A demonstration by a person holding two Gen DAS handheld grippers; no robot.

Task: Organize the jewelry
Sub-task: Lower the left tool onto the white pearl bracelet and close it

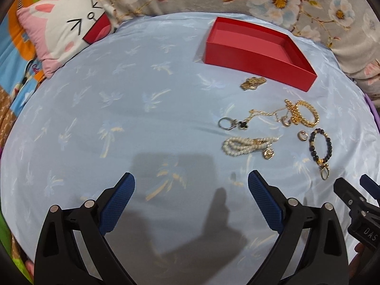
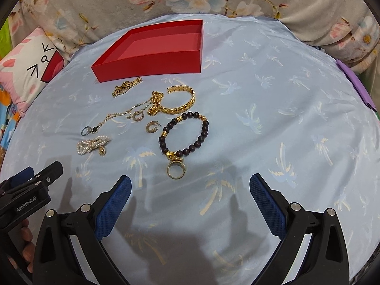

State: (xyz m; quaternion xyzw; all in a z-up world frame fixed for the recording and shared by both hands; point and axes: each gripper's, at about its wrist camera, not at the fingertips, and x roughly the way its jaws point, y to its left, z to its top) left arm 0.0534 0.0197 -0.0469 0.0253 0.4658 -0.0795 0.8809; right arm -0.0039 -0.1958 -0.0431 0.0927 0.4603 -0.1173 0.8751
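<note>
Presently, left tongs (image 1: 191, 185): spread apart, empty.
Right tongs (image 2: 190, 187): spread apart, empty.
Red box (image 2: 152, 66): empty, beyond the jewelry.
Beaded bracelet (image 2: 184, 136): touching gold ring (image 2: 176, 169).

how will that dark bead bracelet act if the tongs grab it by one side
The dark bead bracelet is strung beads, so it would probably sag from its round shape. Its round beads look smooth, so may slip between the pads. The gold ring touching its charm might get dragged.
</note>
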